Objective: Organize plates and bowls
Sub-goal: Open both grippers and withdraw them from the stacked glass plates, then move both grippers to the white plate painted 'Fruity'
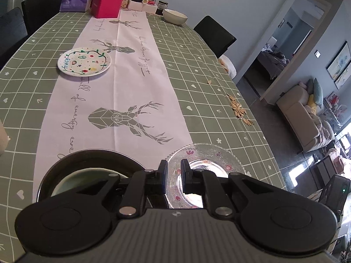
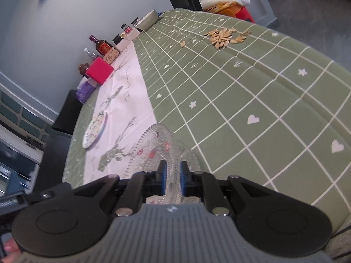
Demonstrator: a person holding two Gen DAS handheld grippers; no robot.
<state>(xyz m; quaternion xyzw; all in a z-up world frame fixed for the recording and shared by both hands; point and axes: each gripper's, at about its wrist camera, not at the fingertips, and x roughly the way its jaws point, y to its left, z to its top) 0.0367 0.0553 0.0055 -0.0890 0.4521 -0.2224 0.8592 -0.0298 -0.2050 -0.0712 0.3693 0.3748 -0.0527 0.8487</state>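
Observation:
A clear glass plate [image 1: 210,153] with small red flowers lies at the near right of the table. My right gripper [image 2: 173,167] is rolled to one side and shut on the near rim of that glass plate [image 2: 153,144]. My left gripper [image 1: 174,166] hangs over the plate's left edge with its jaws almost together and nothing pinched. A black dish [image 1: 65,164] with a pale green plate [image 1: 87,175] inside sits just to its left. A white fruit-patterned plate [image 1: 84,61] lies further back on the runner. A cream bowl [image 1: 175,16] stands at the far end.
Scattered seeds [image 1: 239,109] lie near the table's right edge. A pink box [image 1: 106,4], a tissue pack, bottles and jars crowd the far end. Dark chairs [image 1: 216,32] stand around the table. A fingertip [image 2: 8,245] shows at the right wrist view's lower left.

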